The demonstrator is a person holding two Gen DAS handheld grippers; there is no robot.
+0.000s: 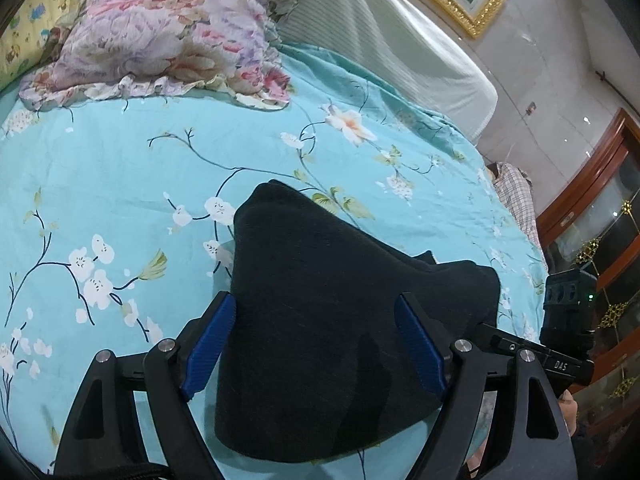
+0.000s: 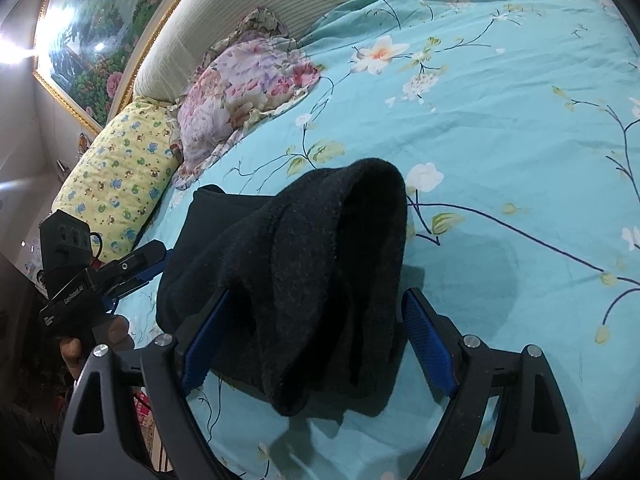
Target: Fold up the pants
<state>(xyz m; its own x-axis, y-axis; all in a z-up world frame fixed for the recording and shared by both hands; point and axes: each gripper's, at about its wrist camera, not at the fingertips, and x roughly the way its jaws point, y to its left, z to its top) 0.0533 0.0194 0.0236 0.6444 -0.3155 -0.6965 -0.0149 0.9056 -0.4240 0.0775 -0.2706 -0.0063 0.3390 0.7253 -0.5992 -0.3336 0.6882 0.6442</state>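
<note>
One pair of black pants (image 1: 320, 320) lies bunched on the bed (image 1: 120, 168), its lower end hidden behind the jaws. Both the left hand-held gripper (image 1: 316, 344) and the right hand-held gripper (image 2: 316, 340) stand wide open around the cloth, not clamping it. Two pillows: floral pillow (image 1: 160, 36) at eleven o'clock, yellow pillow (image 2: 116, 184) beside it.

A bed covered by a turquoise sheet printed with white blossoms (image 1: 120, 160) carries dark folded knit pants (image 1: 320, 320) lying directly ahead of the claws. Farther beyond them, by the headboard, rest a pink floral ruffled pillow (image 1: 160, 40) and a yellow cartoon-print pillow (image 2: 116, 176).
</note>
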